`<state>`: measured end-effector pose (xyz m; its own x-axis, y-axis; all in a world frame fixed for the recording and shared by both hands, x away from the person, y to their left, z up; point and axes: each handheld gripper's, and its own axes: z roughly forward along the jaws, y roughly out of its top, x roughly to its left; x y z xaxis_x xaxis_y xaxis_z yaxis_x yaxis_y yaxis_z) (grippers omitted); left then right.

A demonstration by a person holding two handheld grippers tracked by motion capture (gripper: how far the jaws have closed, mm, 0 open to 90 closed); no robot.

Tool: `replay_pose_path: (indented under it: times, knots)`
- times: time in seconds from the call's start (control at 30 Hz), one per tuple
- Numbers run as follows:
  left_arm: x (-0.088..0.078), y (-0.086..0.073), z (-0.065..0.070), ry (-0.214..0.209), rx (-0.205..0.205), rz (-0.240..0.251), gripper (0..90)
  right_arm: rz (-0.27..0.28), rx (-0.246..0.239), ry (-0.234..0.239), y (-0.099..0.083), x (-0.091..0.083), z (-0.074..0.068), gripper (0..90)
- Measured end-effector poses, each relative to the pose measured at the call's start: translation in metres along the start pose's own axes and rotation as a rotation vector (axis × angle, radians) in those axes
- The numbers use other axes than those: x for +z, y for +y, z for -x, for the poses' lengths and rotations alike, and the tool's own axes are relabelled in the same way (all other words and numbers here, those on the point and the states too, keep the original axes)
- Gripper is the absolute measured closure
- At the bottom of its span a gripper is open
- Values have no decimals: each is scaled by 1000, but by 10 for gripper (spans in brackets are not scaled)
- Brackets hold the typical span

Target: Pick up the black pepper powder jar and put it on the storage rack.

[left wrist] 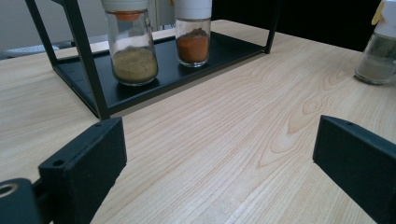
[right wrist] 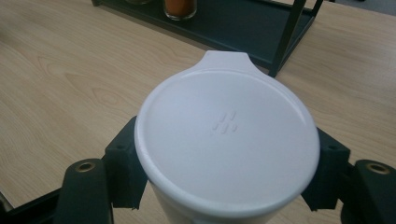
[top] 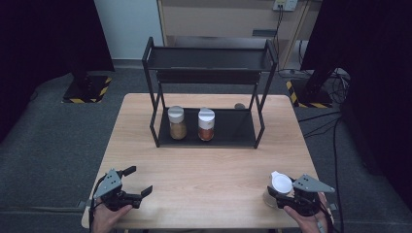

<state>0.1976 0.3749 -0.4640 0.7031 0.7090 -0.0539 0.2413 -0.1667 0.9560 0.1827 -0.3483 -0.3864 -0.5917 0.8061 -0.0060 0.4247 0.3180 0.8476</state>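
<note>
Our right gripper (top: pixel 284 194) clamped on white-lidded jar (top: pixel 278 187) near table edge (top: pixel 194 227), left gripper (top: pixel 136 180) jaws wide, open tabletop between us and rack (top: pixel 160 131).

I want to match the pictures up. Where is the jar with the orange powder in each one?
High view: orange jar on the rack's bottom shelf, right of the tan jar.
Left gripper view: orange jar top middle, on that shelf, right of the tan jar.
Right gripper view: its bottom at the top edge, left of middle.
Shared landmark: the black rack.
</note>
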Motion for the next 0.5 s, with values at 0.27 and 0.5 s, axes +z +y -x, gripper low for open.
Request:
replay_pose_path:
  times: [0.27,0.5]
  knots:
    - [0,0,0,0,0,1,20,1,-32,26,12,1,1,310]
    - [0,0,0,0,0,1,20,10,-55,68,24,4,3,310]
